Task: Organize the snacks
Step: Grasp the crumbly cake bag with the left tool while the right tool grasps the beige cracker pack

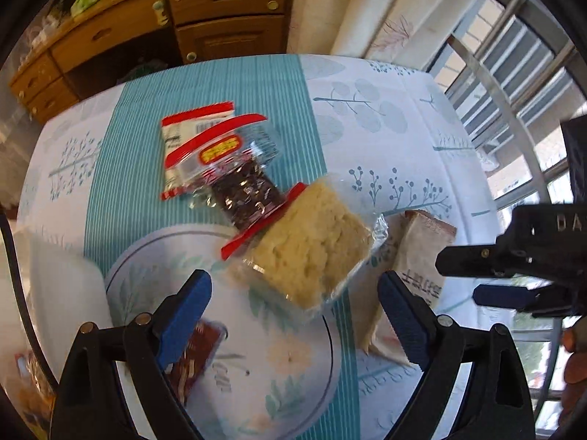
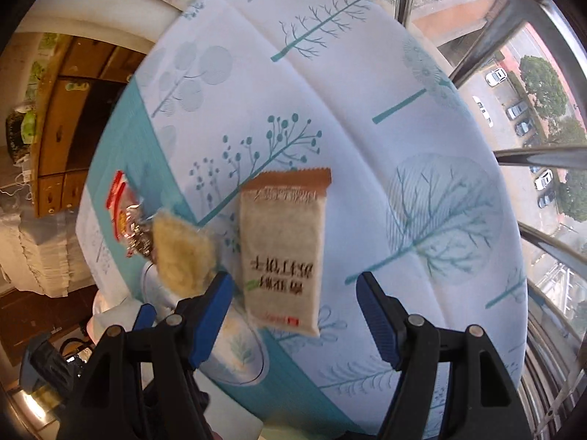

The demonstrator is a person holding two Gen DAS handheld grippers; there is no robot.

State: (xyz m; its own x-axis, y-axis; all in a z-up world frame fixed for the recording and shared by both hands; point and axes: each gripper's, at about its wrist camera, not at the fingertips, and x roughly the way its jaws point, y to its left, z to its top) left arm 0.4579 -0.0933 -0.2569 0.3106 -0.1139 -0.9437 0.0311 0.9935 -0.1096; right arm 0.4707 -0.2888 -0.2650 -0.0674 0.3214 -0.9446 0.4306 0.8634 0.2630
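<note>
A yellow crumbly cake in a clear wrapper (image 1: 312,245) lies half on the rim of a floral plate (image 1: 279,377). My left gripper (image 1: 299,311) hovers just above the cake, open, with nothing between its pads. A dark snack pack with red edges (image 1: 238,183) overlaps a white and red packet (image 1: 183,135) behind the cake. A beige cracker packet with a brown end (image 2: 282,249) lies flat on the tablecloth. My right gripper (image 2: 297,315) hangs over its near end, open, pads clear of it. In the left wrist view the right gripper (image 1: 506,286) is at the right edge.
A red-brown packet (image 1: 194,352) lies on the plate under my left finger. The table wears a white and teal tree-print cloth (image 2: 367,73). A wooden cabinet (image 1: 220,18) stands beyond the table. Window bars (image 2: 532,157) run close along the table's right side.
</note>
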